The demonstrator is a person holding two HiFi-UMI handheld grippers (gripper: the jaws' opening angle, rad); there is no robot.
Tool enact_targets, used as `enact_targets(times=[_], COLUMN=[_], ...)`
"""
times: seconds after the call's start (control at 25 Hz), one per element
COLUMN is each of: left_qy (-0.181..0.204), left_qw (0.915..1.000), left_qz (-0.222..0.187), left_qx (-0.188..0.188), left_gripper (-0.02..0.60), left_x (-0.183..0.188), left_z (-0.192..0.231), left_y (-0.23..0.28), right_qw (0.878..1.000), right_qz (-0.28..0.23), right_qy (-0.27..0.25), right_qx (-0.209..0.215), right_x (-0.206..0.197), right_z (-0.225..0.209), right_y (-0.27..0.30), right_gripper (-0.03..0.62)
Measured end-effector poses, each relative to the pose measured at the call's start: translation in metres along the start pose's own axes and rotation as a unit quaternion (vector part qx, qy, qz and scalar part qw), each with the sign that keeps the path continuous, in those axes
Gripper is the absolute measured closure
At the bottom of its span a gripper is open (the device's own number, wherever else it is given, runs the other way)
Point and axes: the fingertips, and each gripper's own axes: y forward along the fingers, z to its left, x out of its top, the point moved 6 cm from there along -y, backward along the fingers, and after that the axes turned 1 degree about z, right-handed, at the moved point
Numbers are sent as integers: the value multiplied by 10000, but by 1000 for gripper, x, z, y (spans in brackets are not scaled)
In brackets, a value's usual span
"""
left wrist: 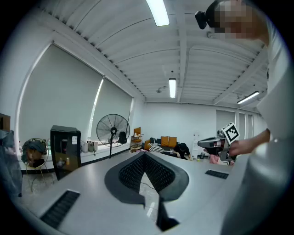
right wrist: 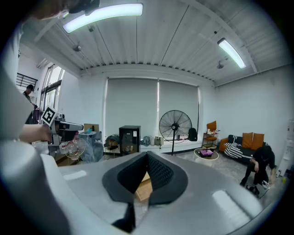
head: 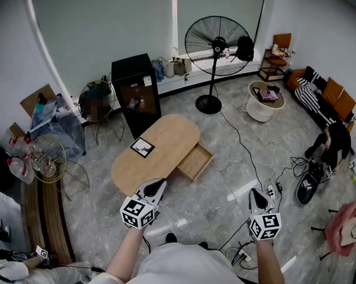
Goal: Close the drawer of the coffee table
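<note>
The floor is pale grey polished stone tile in a wide room with a white slatted ceiling and blinds drawn over the windows. On it stands the oval light-wood coffee table (head: 166,139), with its long axis running from lower left to upper right in the head view. Beyond the table's far side stand a black box-shaped cabinet (head: 135,87) and a black pedestal fan (head: 216,44).

The shallow wooden drawer (head: 195,161) juts out of the table's near long side, pulled open toward the lower right at right angles to that axis. Its inside is bare.

The left gripper (head: 161,183) hovers over the floor just short of the table's near end, its jaws together on nothing. The right gripper (head: 254,192) hangs well apart from the table on the drawer's side, jaws likewise closed and empty.
</note>
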Motion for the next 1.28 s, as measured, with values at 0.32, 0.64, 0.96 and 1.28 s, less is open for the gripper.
enact_targets(times=[0.32,0.64,0.96,1.28], left_qy=[-23,-72,-160,-186], left_qw=[10000,9999,9997,9992], left_qz=[12,40,124,173], left_qx=[-45,-93,-128,-293], left_gripper=[575,575,575,575], left_x=[-2,-7,-17,-28], left_z=[8,17,44,73], left_y=[0,-5,-16,-33], right_qw=[10000,9999,9994,9995], right_qz=[9,126,319,313], right_qy=[-15,94,97,57], right_qx=[-22,-20,12,45], right_x=[1,-3,-9,-13], right_z=[7,20,48,91], right_y=[5,14,32,44], right_gripper=[583,583,583,583])
